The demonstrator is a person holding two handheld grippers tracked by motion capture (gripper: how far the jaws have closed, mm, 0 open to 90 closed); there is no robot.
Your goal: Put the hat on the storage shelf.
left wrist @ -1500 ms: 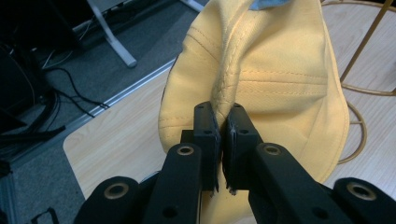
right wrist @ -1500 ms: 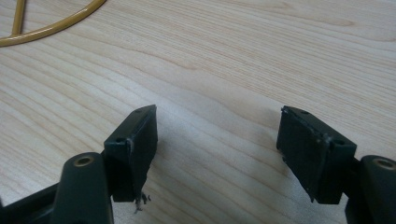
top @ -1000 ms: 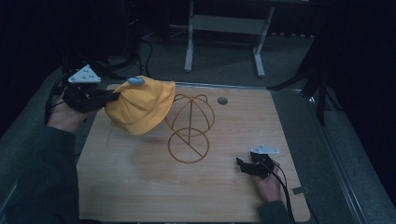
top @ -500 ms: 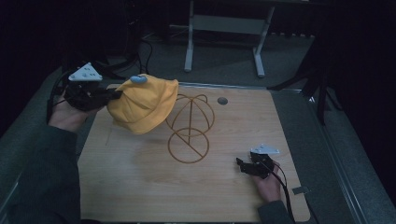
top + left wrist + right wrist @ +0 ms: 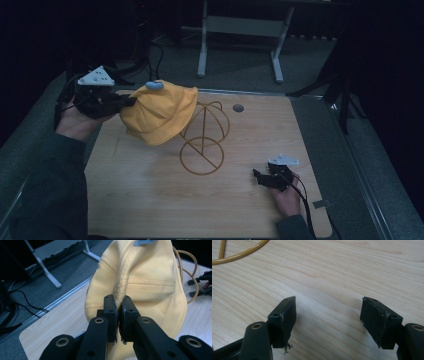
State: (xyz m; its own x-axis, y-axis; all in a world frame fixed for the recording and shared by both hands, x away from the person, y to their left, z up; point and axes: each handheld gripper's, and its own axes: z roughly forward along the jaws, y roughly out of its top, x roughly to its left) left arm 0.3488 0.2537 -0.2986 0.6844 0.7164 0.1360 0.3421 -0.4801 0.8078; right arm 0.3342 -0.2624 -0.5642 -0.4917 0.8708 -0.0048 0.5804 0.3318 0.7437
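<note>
I see room: dim, dark walls | floor: grey carpet | table: light wood | metal stand legs behind it | cables on floor, far left.

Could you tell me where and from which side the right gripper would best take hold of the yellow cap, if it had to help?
Probably the loose lower rim of the yellow cap, hanging beside the wire stand. The left gripper already pinches a fold at the cap's left edge, so the open right gripper should come in from the near right, low over the table, and pinch that thin fabric edge, avoiding the wire loops.
</note>
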